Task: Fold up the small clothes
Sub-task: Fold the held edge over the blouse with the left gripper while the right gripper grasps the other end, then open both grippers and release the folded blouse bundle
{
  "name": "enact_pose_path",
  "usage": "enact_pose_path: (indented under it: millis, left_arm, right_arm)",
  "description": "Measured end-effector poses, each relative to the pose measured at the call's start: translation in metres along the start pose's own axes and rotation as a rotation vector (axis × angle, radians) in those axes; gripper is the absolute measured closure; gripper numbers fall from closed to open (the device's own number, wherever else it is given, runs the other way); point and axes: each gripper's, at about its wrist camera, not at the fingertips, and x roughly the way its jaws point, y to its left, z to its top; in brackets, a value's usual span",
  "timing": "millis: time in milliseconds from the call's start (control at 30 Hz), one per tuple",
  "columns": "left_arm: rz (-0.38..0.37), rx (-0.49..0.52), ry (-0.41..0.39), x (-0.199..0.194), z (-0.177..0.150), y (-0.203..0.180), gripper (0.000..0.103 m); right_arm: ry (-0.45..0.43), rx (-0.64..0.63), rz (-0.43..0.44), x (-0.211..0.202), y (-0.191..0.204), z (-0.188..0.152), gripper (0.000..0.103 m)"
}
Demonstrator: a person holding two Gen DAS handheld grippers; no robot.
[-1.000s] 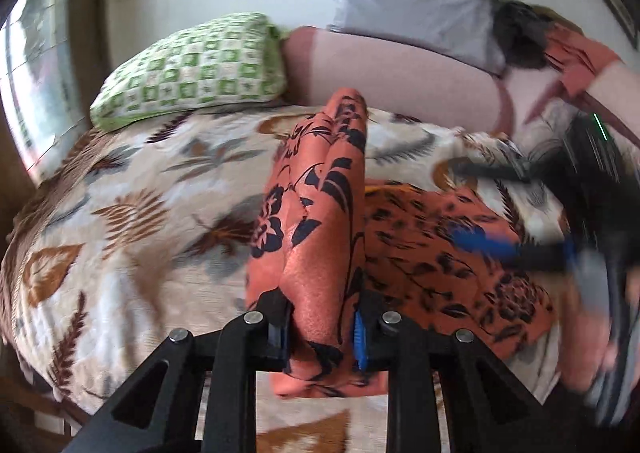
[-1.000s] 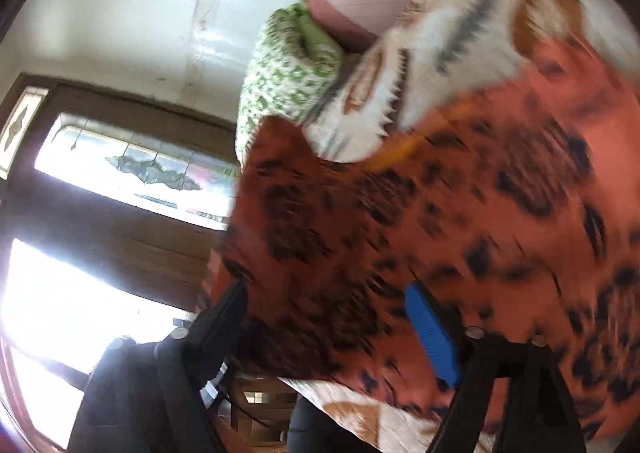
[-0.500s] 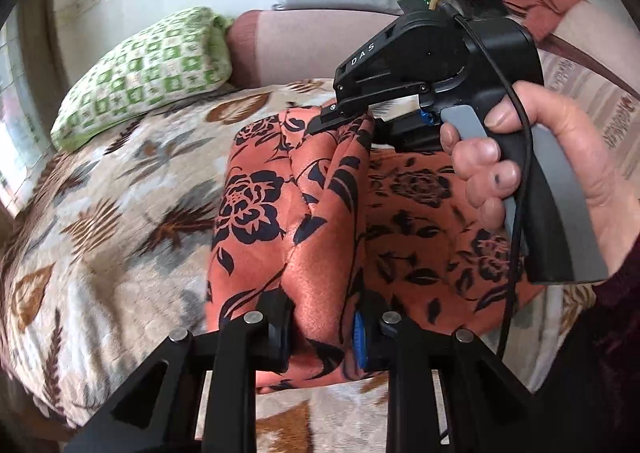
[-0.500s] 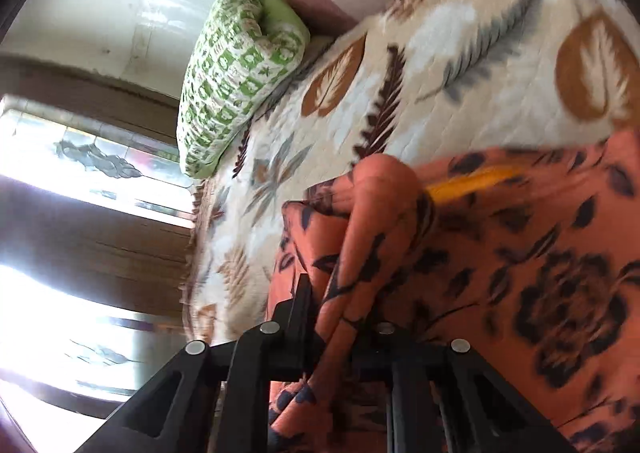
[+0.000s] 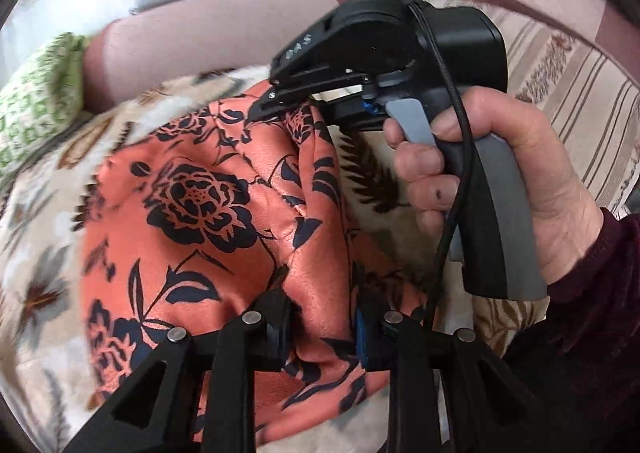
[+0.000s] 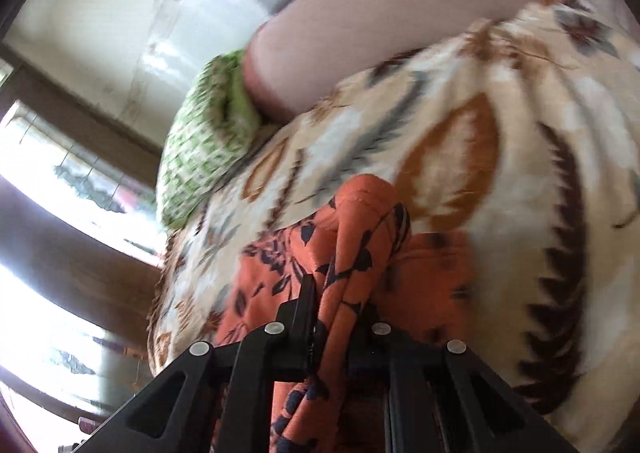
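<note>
two pillows (image 5: 36, 101) behind orange garment (image 5: 192, 213); right gripper (image 5: 280, 109) pinching it.

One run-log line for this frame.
left gripper: shut on orange floral garment | right gripper: shut on garment | surface: leaf-print bedspread

A bed with a leaf-patterned cover (image 6: 500, 141) carries a green checked pillow (image 6: 200, 157) beside a pink bolster (image 6: 380, 33). A pale wall (image 6: 100, 5) adjoins bright, dark-framed windows (image 6: 52, 181).
</note>
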Motion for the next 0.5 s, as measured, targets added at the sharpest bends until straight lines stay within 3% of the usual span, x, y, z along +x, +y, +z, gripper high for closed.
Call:
enact_pose_path:
  millis: [67, 167, 267, 333, 367, 500]
  left_arm:
    - [-0.036, -0.003, 0.028, 0.016, 0.003, -0.007, 0.069]
    - [-0.076, 0.022, 0.009, 0.014, 0.005, -0.014, 0.054]
    - [-0.136, 0.025, 0.001, -0.006, 0.008, -0.010, 0.049]
    - [-0.169, 0.029, -0.033, -0.027, 0.011, -0.002, 0.043]
    - [-0.160, 0.033, -0.061, -0.041, 0.011, 0.002, 0.037]
    - [-0.078, 0.014, -0.155, -0.083, 0.006, 0.039, 0.035]
  right_arm:
    - [0.020, 0.040, -0.039, 0.007, -0.020, 0.001, 0.087]
    - [0.057, 0.115, -0.086, 0.017, -0.044, 0.004, 0.084]
    - [-0.004, 0.122, -0.105, 0.001, -0.041, 0.007, 0.066]
    - [-0.074, 0.098, -0.121, -0.020, -0.034, 0.004, 0.042]
    - [-0.123, 0.092, -0.119, -0.033, -0.030, 0.000, 0.035]
    - [-0.178, -0.022, -0.050, -0.066, -0.001, -0.018, 0.035]
